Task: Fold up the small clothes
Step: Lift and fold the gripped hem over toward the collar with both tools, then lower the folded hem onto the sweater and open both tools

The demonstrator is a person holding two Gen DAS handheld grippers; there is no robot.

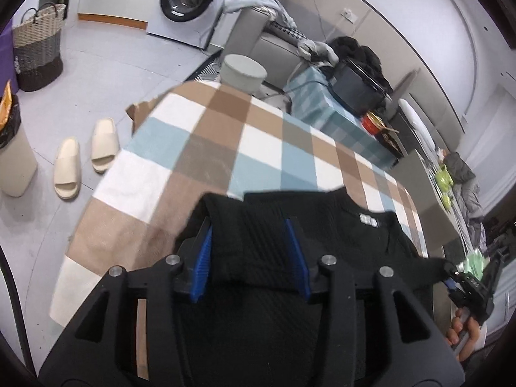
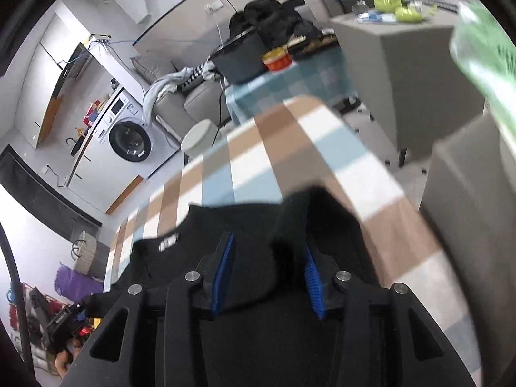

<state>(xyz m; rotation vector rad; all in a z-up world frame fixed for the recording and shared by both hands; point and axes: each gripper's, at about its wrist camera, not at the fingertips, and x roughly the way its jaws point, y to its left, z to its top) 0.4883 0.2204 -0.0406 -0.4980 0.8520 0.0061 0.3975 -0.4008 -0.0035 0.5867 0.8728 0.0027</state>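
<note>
On the checked blanket [image 1: 225,135] my black knit top [image 1: 322,225] lies with one fold laid over and more to make, my left gripper [image 1: 251,258] and right gripper [image 2: 267,274] both spread above it, pinching nothing

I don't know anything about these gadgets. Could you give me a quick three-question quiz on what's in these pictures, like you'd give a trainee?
1. True or false: the black garment lies on a checked blanket.
2. In the left wrist view, what sits on the floor beside the blanket's edge? A) cream slippers B) a bicycle C) a dog
3. Short answer: which appliance with a round door stands at the back of the room?

Key: 1 true; 2 A; 3 the washing machine.
</note>
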